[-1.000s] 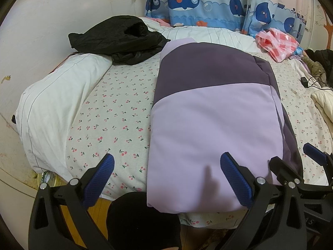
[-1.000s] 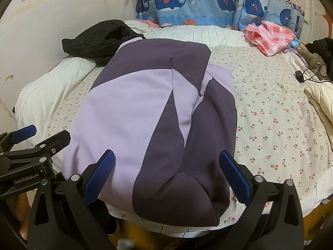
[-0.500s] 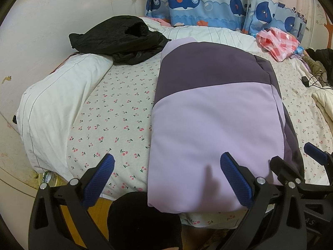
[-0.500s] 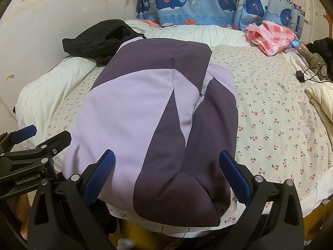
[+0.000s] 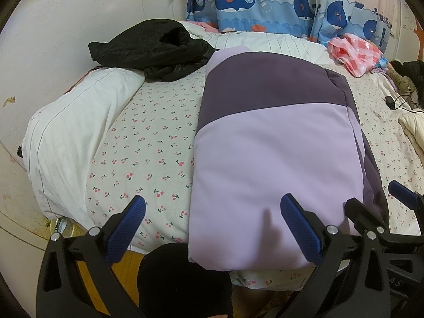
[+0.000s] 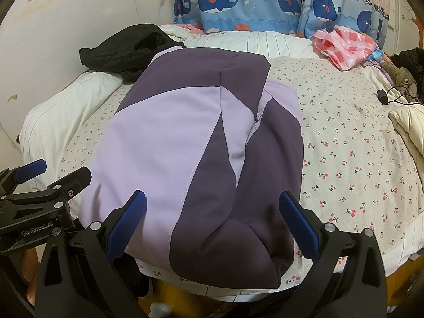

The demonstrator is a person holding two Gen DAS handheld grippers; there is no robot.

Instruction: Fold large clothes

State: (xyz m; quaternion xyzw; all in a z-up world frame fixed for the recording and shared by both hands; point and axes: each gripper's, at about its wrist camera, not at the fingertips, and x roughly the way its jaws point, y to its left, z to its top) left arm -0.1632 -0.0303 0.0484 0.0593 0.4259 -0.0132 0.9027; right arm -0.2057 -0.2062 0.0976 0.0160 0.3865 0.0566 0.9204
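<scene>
Both grippers, left gripper point(image 5: 212, 228) and right gripper point(image 6: 213, 224), hover spread apart, holding nothing, over the folded purple jacket's point(image 6: 190, 143) near edge on the cherry-print bed point(image 5: 148, 156)

The folded garment point(image 5: 275, 159) lies lengthwise on the bed sheet point(image 5: 148, 148), its near end at the bed's front edge. A pillow point(image 5: 71, 132) lies to its left; a jacket point(image 5: 156, 47) rests on the pillow's far end, touching the garment's far left corner. A checked cloth point(image 6: 344, 45) lies far right, before the curtain point(image 6: 254, 2). A charger point(image 6: 382, 96) sits at the right edge.
</scene>
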